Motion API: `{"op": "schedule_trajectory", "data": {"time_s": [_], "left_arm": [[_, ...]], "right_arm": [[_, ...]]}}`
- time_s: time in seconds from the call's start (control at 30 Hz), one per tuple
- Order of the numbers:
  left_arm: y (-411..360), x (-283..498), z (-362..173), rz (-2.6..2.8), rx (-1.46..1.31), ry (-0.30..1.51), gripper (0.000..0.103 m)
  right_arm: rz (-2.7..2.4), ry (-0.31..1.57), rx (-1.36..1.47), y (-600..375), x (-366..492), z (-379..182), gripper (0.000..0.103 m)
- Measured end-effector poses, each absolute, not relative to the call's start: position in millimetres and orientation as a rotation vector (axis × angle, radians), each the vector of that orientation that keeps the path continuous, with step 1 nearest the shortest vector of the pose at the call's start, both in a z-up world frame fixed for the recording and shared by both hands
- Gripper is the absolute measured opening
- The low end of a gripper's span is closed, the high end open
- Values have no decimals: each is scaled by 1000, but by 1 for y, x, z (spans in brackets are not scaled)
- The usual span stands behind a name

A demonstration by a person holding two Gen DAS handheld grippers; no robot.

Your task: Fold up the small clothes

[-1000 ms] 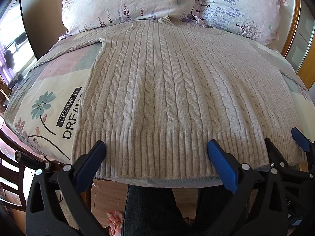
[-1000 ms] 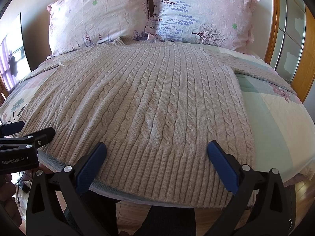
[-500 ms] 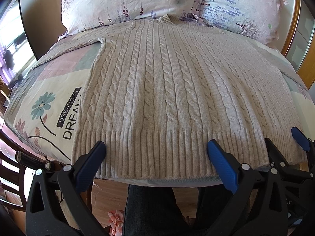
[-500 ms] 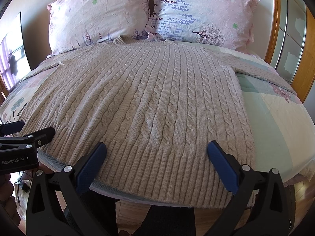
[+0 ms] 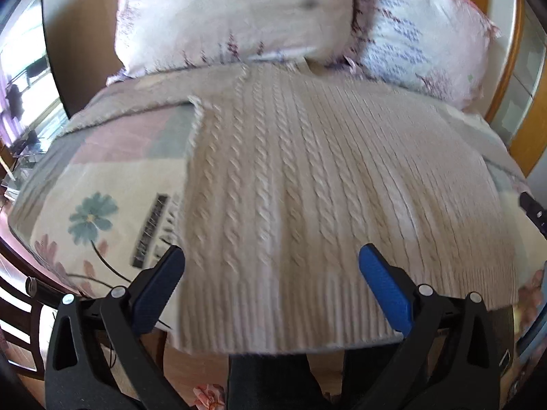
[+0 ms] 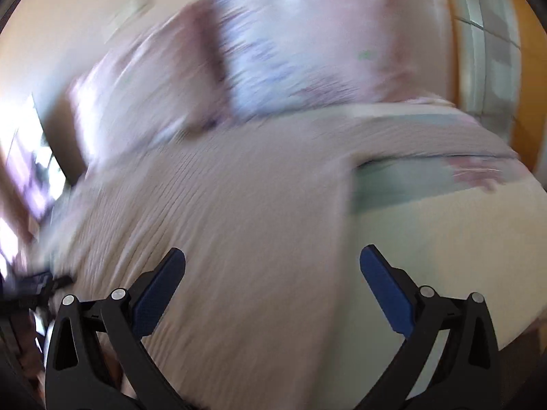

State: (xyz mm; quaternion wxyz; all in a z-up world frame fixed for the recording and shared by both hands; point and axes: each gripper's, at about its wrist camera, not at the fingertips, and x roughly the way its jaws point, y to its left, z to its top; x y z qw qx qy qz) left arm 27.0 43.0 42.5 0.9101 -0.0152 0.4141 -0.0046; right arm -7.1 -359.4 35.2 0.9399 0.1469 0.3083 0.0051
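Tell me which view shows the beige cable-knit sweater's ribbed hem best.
The left wrist view: the beige cable-knit sweater lies spread on the floral bedspread, its ribbed hem readable despite mild blur. The right wrist view is heavily motion-blurred; the sweater shows only as a smeared beige area, hem indistinct.

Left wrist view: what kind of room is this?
Most likely a bedroom. A cable-knit sweater lies spread flat on a bed with a floral bedspread, and two patterned pillows lean at its head. Both grippers' jaws are open, holding nothing.
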Motion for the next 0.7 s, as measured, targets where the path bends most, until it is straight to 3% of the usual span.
{"op": "schedule_trajectory", "data": {"time_s": [0.1,0.17,0.27,0.43,0.5,0.53,0.57,0.7], "left_arm": [[81,50,58,-15,-109,779,101],[108,69,58,-58,-213,753,101],[148,95,49,-37,-376,692,101],[185,125,37,65,-382,659,101],[200,129,36,76,-414,646,101],[205,131,35,78,-423,648,101],[212,136,35,85,-421,658,101],[238,145,37,150,-432,653,101]], "right_arm": [[-216,594,593,-481,23,45,101],[-327,602,747,-545,41,37,74],[-490,625,890,-622,70,17,61],[-574,610,1074,-674,86,-13,45],[-592,600,1075,-679,87,-14,33],[-601,596,1075,-680,88,-17,18],[-612,598,1074,-683,89,-20,8],[-652,539,888,-663,110,10,7]]}}
